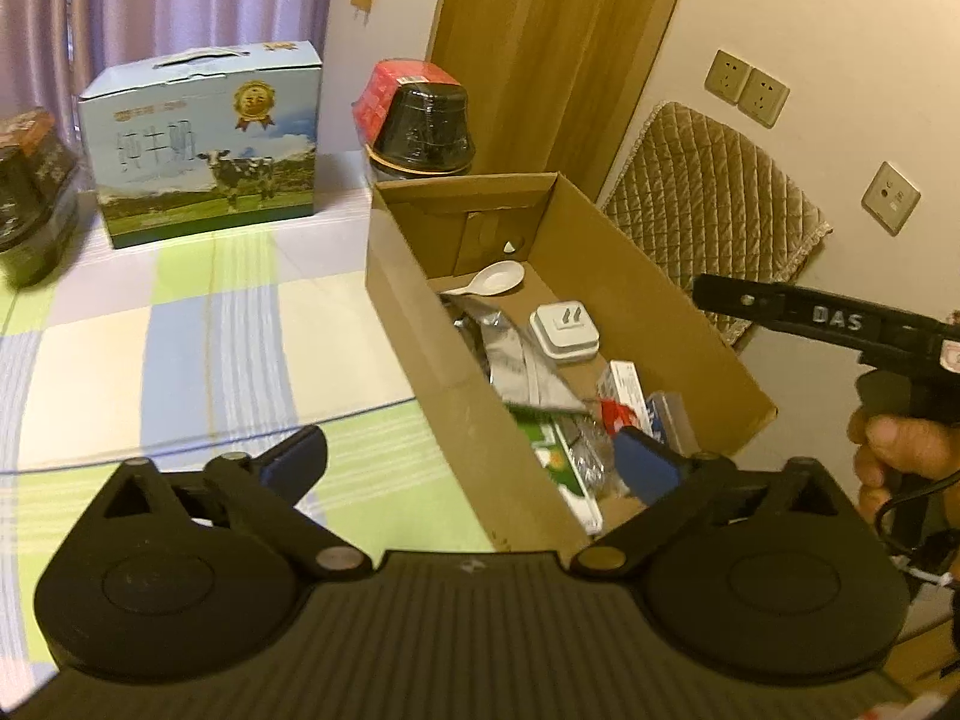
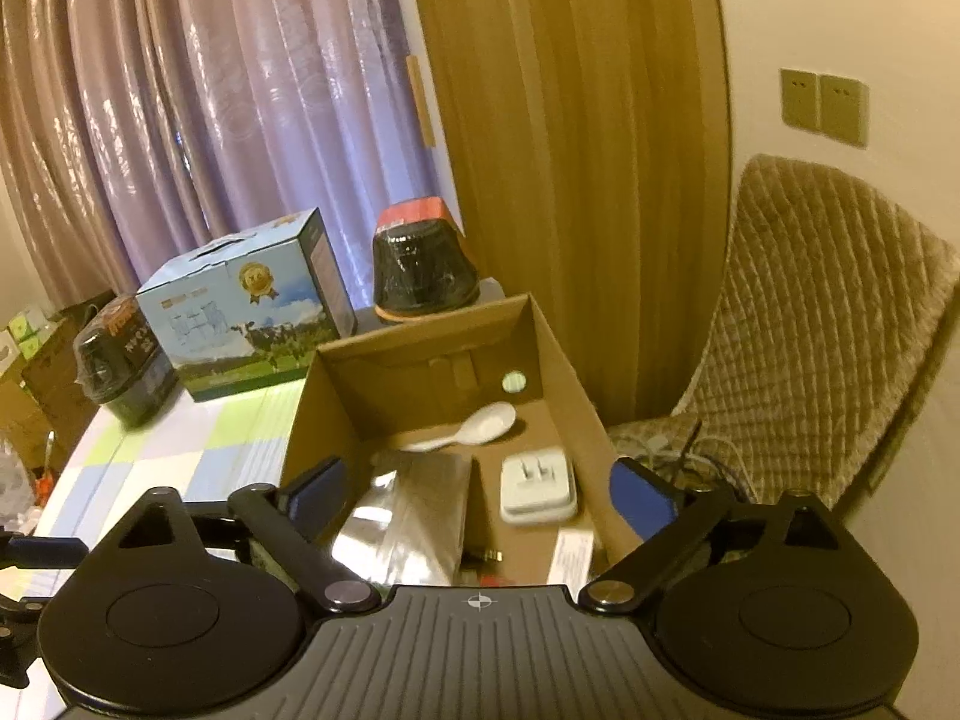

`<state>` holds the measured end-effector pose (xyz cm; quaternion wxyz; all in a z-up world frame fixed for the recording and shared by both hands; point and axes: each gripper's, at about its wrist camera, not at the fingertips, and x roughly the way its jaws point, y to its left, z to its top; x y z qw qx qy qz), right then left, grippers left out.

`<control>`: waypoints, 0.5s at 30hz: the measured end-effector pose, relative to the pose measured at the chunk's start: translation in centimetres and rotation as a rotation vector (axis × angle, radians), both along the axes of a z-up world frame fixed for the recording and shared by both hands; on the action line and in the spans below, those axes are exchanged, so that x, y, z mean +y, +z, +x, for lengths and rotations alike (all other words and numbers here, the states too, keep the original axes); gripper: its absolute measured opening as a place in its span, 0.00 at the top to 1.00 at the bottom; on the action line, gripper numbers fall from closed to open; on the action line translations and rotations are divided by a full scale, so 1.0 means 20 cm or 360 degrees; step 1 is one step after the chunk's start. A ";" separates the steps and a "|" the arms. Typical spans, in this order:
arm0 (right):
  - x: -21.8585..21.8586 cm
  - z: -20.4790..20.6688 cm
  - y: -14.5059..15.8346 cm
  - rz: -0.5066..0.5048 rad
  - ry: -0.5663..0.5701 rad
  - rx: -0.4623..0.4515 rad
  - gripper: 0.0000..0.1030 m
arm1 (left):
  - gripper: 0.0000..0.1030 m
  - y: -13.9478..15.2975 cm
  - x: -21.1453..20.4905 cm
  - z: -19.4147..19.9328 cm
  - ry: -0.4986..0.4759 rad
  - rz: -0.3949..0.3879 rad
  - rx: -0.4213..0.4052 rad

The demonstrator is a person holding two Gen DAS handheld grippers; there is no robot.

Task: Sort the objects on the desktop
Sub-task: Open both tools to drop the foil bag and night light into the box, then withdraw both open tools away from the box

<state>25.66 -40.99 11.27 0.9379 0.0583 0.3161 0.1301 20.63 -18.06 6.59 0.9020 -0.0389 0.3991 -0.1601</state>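
An open cardboard box [image 1: 420,324] [image 2: 564,384] stands on the checked tablecloth. Inside lie a white spoon [image 1: 495,278] [image 2: 474,423], a white plug adapter [image 1: 564,330] [image 2: 537,483], a silver foil pouch [image 1: 522,360] [image 2: 414,516], a green packet [image 1: 549,450] and small cartons [image 1: 630,390]. My left gripper [image 1: 471,465] hovers open above the box's near left wall, nothing between its blue fingers. My right gripper [image 2: 480,501] hangs open over the box, holding nothing. The left wrist view shows the right tool [image 1: 840,324] held by a hand [image 1: 900,450] beyond the box's right side.
A blue milk carton box [image 1: 204,144] [image 2: 252,306] and a black wrapped bowl with a red lid [image 1: 420,120] [image 2: 420,264] stand behind the cardboard box. Another wrapped bowl [image 1: 30,180] [image 2: 114,354] sits at the far left. A quilted chair [image 1: 708,204] [image 2: 810,330] stands right of the table.
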 end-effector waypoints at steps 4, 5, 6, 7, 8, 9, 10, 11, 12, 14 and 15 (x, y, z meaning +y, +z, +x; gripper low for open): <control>-0.05 -0.19 0.02 -0.0004 -0.0006 0.0016 0.02 | 0.01 0.02 0.00 -0.17 0.0048 0.0000 -0.0035; -0.06 -0.24 0.03 -0.0007 -0.0013 0.0020 0.02 | 0.01 0.02 -0.01 -0.21 0.0069 -0.0004 -0.0047; -0.07 -0.28 0.03 -0.0010 -0.0015 0.0026 0.02 | 0.01 0.03 -0.01 -0.26 0.0083 -0.0009 -0.0057; -0.09 -0.33 0.03 -0.0016 -0.0014 0.0033 0.02 | 0.01 0.03 -0.02 -0.30 0.0094 -0.0012 -0.0065; -0.10 -0.38 0.04 -0.0028 -0.0012 0.0037 0.02 | 0.01 0.04 -0.03 -0.34 0.0102 -0.0011 -0.0069; -0.11 -0.43 0.05 -0.0043 -0.0012 0.0042 0.02 | 0.01 0.04 -0.04 -0.39 0.0110 -0.0006 -0.0071; -0.12 -0.48 0.05 -0.0056 -0.0017 0.0046 0.02 | 0.01 0.04 -0.05 -0.44 0.0110 -0.0003 -0.0065; -0.13 -0.52 0.06 -0.0069 -0.0021 0.0051 0.02 | 0.01 0.04 -0.07 -0.47 0.0107 -0.0007 -0.0056; -0.13 -0.56 0.06 -0.0079 -0.0019 0.0057 0.02 | 0.01 0.04 -0.08 -0.51 0.0110 -0.0014 -0.0044; -0.14 -0.64 0.07 -0.0099 -0.0002 0.0070 0.02 | 0.01 0.04 -0.10 -0.59 0.0121 -0.0043 -0.0032; -0.15 -0.68 0.08 -0.0108 0.0004 0.0075 0.02 | 0.01 0.04 -0.11 -0.62 0.0136 -0.0054 -0.0034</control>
